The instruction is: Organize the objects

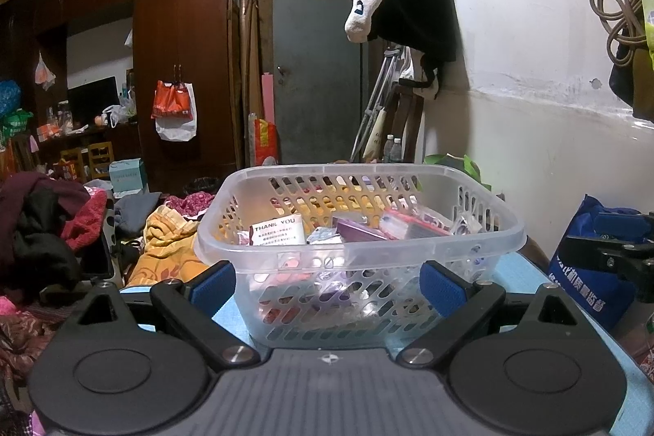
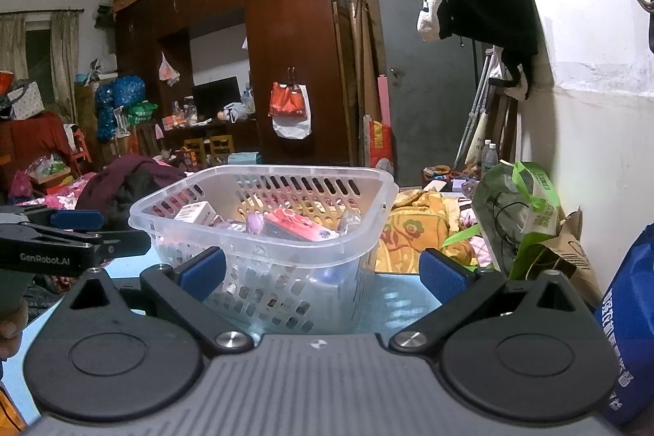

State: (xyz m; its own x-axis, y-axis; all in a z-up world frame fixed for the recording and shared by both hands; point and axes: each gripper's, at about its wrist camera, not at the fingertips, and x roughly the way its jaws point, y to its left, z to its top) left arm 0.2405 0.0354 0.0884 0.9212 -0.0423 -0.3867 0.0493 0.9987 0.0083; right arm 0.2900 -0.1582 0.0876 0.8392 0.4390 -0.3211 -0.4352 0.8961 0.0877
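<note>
Cluttered bedroom behind, both tongs, left [image 1: 328, 280] and right [image 2: 323, 269], point level at the basket [image 1: 408, 246] (jaws apart, empty).

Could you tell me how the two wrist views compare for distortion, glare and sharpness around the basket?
Left wrist view: fisheye bending curves the wardrobe and wall edges; the clear basket is fairly sharp, its rim catching soft highlights. Right wrist view: same barrel distortion, dark vignette in the corners; glare streaks on the blue tabletop beside the basket; the far room looks softer and slightly noisy.

blue bag [image 2: 629, 334] cut off, basket [image 1: 359, 235] contents blurred
</note>
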